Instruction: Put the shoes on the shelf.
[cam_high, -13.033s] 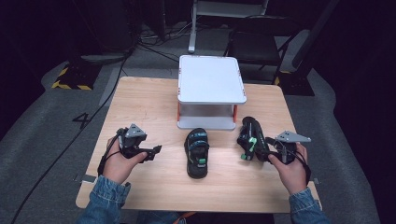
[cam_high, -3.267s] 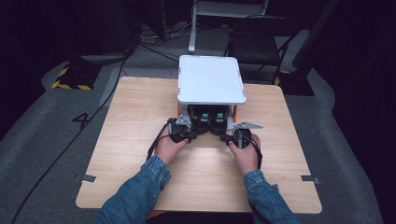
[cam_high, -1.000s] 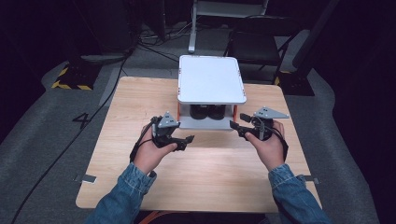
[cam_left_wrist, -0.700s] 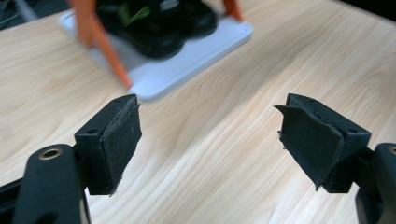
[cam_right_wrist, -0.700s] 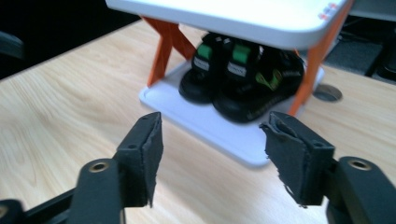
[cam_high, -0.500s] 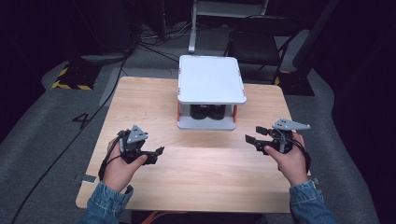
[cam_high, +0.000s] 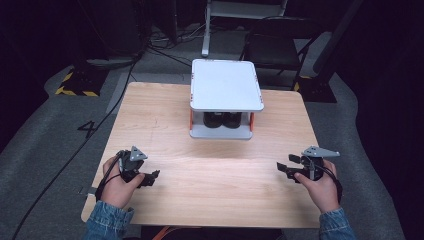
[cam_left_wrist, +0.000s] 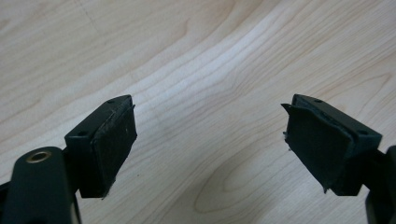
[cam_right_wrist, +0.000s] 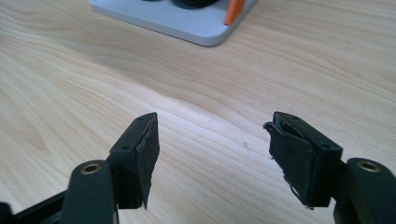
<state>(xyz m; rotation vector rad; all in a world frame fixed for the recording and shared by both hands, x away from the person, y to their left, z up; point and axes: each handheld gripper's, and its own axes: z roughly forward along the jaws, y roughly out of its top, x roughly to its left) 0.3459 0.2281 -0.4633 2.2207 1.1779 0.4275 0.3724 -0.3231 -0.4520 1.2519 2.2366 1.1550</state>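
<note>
Floor marking "4" (cam_high: 86, 126) lies left of table (cam_high: 165, 107), possibly tape.

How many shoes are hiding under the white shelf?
2. The left shoe and the right shoe sit side by side on the bottom level of the white shelf, under its top. Their fronts show; anything behind them is hidden.

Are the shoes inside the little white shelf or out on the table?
Inside. The shoes sit on the shelf's bottom level, under its white top.
</note>
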